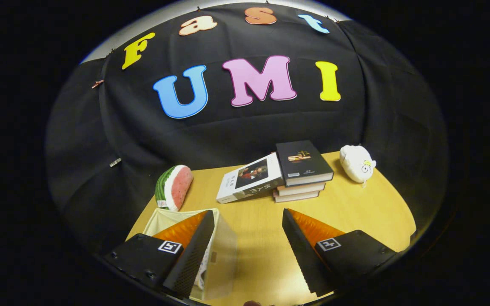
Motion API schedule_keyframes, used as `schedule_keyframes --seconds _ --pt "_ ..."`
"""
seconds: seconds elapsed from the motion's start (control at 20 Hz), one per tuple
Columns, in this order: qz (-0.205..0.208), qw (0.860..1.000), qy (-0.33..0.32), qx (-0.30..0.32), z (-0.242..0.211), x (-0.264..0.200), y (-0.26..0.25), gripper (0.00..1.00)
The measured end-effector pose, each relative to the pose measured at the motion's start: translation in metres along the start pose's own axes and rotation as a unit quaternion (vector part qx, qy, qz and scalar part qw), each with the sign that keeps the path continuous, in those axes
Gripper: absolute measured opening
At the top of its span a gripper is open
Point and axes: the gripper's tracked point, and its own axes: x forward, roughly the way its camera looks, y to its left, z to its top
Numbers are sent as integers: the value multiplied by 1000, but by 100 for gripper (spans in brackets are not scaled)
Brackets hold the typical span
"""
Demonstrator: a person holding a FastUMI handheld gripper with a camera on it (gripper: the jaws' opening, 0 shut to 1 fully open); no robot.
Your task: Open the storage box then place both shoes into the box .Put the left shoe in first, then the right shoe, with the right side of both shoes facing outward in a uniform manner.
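The gripper (245, 250) hung wide open and empty above the table's (355, 212) near edge. The storage box (221, 255), pale and translucent, sat by the near left corner, partly under the left finger (194, 250). Opening it likely called for approaching the lid squarely; I could not tell where the shoes were.

Staged recording booth: black cloth wall (245, 127) behind a small wooden table (355, 212) bearing stacked books (300, 178) and plush toys (357, 163)

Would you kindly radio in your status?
Gripper fingers open, holding nothing. Storage box low under left finger. Books and plush toys beyond, well clear.
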Motion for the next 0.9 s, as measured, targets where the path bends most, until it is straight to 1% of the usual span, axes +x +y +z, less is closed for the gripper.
schedule_keyframes --seconds 0.25,0.5,0.65,0.9 --pt "-10 999 -46 -24 32 -29 -65 99" --pt "-23 995 -82 -48 48 -65 -120 99" --pt "-24 994 -95 -50 56 -77 -140 99" --pt "-20 994 -95 -44 62 -88 -160 99"
